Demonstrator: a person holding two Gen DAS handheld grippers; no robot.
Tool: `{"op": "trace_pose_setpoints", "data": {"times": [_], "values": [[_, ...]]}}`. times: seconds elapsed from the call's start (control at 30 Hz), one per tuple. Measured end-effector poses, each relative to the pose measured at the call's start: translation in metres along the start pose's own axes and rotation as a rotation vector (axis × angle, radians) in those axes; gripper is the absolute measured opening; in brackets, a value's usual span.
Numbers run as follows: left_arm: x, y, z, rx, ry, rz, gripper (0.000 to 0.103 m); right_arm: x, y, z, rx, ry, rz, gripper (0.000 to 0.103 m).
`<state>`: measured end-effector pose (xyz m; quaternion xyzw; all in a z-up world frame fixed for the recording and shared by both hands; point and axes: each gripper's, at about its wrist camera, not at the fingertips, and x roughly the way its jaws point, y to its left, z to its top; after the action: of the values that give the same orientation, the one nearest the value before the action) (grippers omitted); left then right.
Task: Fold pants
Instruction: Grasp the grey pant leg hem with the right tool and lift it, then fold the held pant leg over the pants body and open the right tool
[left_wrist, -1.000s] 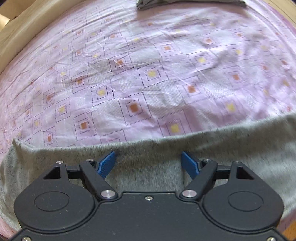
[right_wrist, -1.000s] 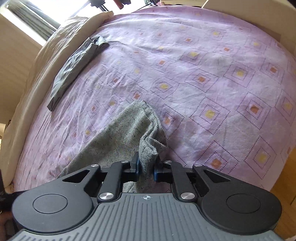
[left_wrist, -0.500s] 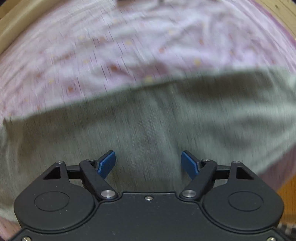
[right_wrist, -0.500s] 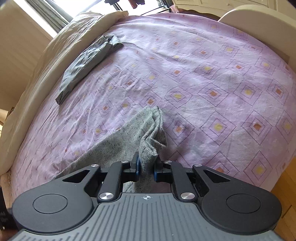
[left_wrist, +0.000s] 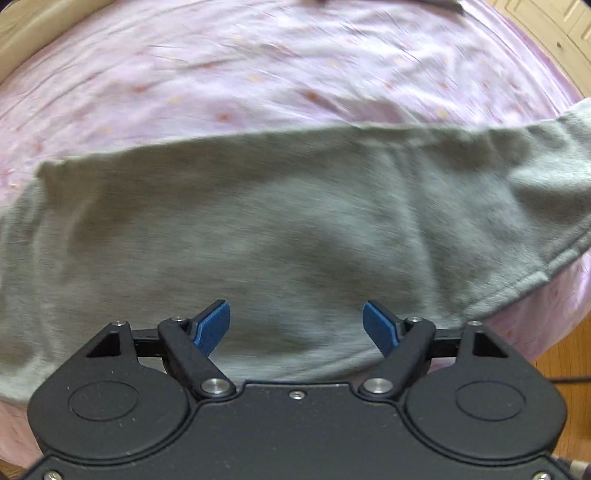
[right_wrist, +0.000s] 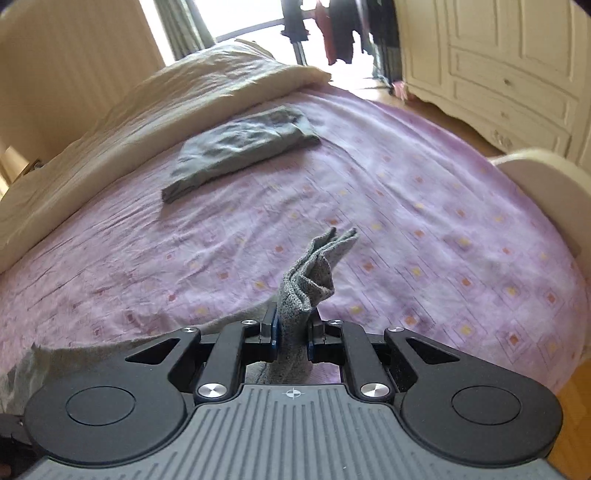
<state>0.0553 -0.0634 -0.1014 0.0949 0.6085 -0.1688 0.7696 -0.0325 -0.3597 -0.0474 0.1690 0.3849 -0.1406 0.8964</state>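
Bunching up between right claw (right_wrist: 292, 338) fingers, grey pants (right_wrist: 314, 266).

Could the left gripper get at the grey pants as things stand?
Probably yes. The left gripper has its jaws open, with the grey pants spread on the purple bedsheet directly ahead and nothing between. The right gripper already clamps a bunched end.

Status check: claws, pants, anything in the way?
Right claw shut on grey pants. Left claw open above them. Folded dark garment lies far up the bed, clear.
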Motion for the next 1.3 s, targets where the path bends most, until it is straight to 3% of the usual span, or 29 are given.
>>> {"op": "trace_pose_setpoints", "data": {"times": [0.17,0.27,0.43,0.6,0.7,0.8,0.93,1.03,1.17,1.27,1.3], "values": [[-0.012,0.062,-0.012,-0.048,-0.018,0.003,0.08,-0.033,0.102,0.0,-0.249,-0.1,0.066,0.013],[-0.018,0.103,-0.023,-0.084,-0.018,0.02,0.08,-0.031,0.171,-0.017,-0.384,-0.108,0.135,0.013],[-0.025,0.163,-0.04,-0.131,-0.006,0.063,0.079,0.031,0.271,-0.089,-0.545,0.027,0.237,0.013],[-0.035,0.201,-0.049,-0.148,-0.017,0.071,0.079,0.082,0.329,-0.158,-0.683,0.191,0.218,0.016],[-0.037,0.211,-0.046,-0.142,-0.037,0.072,0.079,0.083,0.338,-0.165,-0.702,0.223,0.22,0.028],[-0.039,0.216,-0.039,-0.148,-0.053,0.046,0.079,0.066,0.331,-0.154,-0.63,0.218,0.371,0.029],[-0.041,0.2,-0.023,-0.139,-0.079,-0.001,0.079,0.044,0.312,-0.133,-0.595,0.21,0.421,0.03],[-0.035,0.176,-0.01,-0.109,-0.084,-0.032,0.079,0.037,0.285,-0.119,-0.531,0.197,0.365,0.03],[-0.021,0.139,-0.002,-0.077,-0.062,-0.051,0.079,0.05,0.237,-0.095,-0.357,0.211,0.245,0.028],[-0.002,0.121,-0.007,-0.07,-0.001,-0.044,0.079,0.067,0.209,-0.081,-0.291,0.217,0.173,0.014],[0.004,0.116,-0.01,-0.063,0.023,-0.03,0.079,0.073,0.201,-0.076,-0.285,0.218,0.155,0.014]]}}
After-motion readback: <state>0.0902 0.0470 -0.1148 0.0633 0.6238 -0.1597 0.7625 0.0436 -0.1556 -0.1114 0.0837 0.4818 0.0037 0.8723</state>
